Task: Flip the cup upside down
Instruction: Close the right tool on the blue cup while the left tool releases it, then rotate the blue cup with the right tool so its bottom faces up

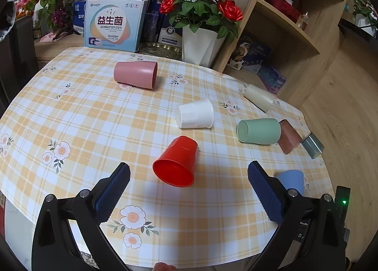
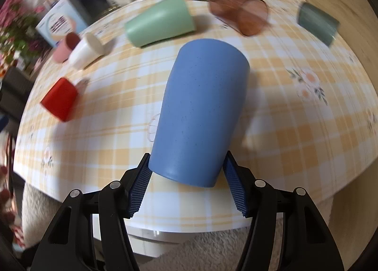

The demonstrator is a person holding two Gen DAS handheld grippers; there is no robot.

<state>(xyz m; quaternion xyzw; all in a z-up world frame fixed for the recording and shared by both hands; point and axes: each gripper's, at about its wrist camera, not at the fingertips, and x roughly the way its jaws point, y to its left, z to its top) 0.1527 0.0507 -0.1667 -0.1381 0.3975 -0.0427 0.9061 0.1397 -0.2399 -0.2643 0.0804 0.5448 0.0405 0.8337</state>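
My right gripper [image 2: 186, 171] is shut on a blue cup [image 2: 200, 115], gripped near its rim, with its closed bottom pointing away from me and tilted above the checked tablecloth [image 2: 295, 129]. The same blue cup shows in the left wrist view [image 1: 291, 180] behind my left gripper's right finger. My left gripper [image 1: 189, 181] is open and empty, just in front of a red cup [image 1: 177, 162] that lies on its side with its mouth toward me. The red cup also shows in the right wrist view [image 2: 60, 98].
Other cups lie on their sides: pink [image 1: 135, 75], white [image 1: 195, 113], green [image 1: 258, 131], cream [image 1: 258, 97], brown translucent [image 1: 289, 137], grey-green [image 1: 313, 145]. A white vase of red roses [image 1: 200, 44], boxes [image 1: 113, 25] and a wooden shelf [image 1: 295, 23] stand behind the table.
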